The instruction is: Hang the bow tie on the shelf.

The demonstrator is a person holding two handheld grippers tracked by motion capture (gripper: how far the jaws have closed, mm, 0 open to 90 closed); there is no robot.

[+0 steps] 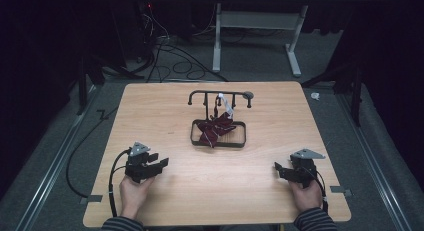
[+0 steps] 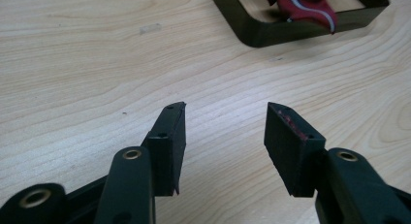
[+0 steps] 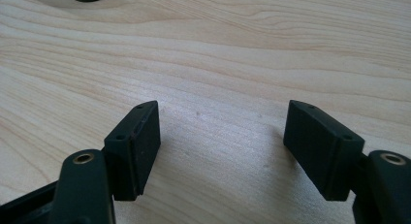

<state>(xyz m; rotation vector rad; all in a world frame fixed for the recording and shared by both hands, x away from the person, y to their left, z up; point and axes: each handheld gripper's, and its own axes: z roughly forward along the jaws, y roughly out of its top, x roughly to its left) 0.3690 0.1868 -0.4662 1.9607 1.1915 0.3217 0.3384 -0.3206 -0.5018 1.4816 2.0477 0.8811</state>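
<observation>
High view, black tray (image 1: 242, 141) mid-table holding crumpled red cloth (image 1: 214, 129), left gripper (image 1: 163, 163) and right gripper (image 1: 276, 167) near, jaws apart, empty.

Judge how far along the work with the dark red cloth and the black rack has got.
Done: the dark red cloth lies bunched in the rack's tray, partly draped from the rack. In hand: nothing; the left gripper and right gripper are open over bare table. Left: any further handling of the cloth, probably.
</observation>
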